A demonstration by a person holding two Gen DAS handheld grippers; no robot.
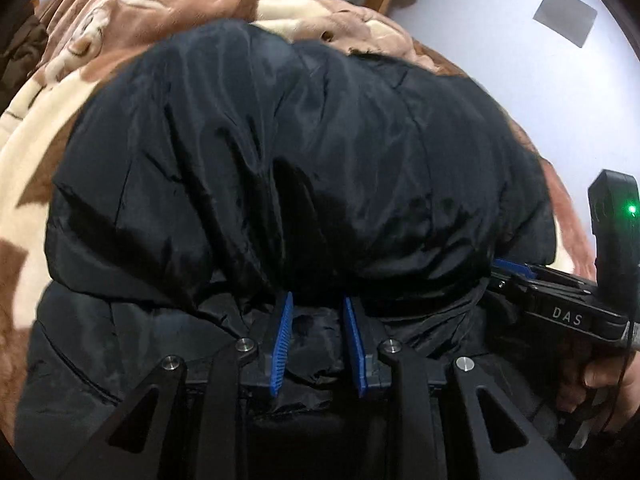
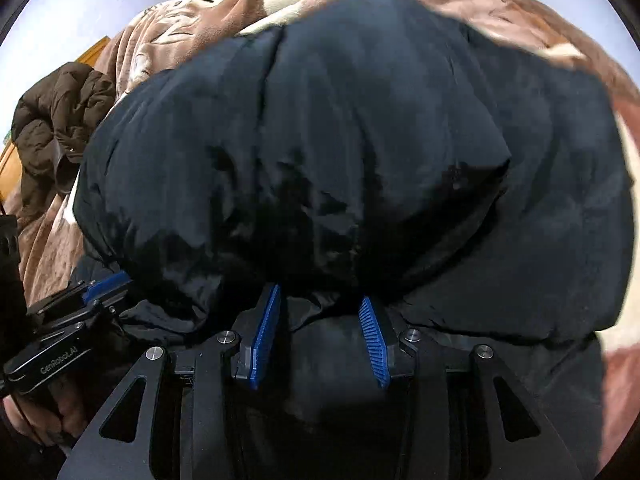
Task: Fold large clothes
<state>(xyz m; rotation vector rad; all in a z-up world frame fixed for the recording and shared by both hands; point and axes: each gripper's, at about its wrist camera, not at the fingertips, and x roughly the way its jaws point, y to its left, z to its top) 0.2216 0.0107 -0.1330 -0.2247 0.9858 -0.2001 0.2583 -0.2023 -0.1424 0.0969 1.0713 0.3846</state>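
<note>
I see a plush blanket (image 1: 92, 52) in brown and cream spread over the whole bed, running to the far edge in both wrist views. On it lies the black puffy coat (image 1: 280, 168), the biggest thing on the blanket; it takes up the middle and near part, and its upper layer is doubled over on itself, so a thick rounded fold bulges up just ahead of my tools. The lower layer of the coat lies flat under that fold and reaches the near edge beneath both grippers.

From the right wrist view I pick out a second garment, a dark brown padded jacket (image 2: 56, 120), bunched up at the left edge of the blanket, just beside the black coat; I cannot tell whether they touch.

My left gripper (image 1: 318, 300) points steeply down at the seam where the fold meets the flat layer. Its blue ribbed pads (image 1: 282, 344) stand a little apart with black fabric lying between them, not pinched, so I read it as released. My right gripper (image 2: 320, 300) sits the same way at the fold's near edge, its blue pads (image 2: 266, 336) spread wider, with cloth in the gap and no squeeze on it.

In the left wrist view the right tool shows at the right margin with my hand (image 1: 608, 380) wrapped round its handle and a green light (image 1: 632, 210) on its camera block.
</note>
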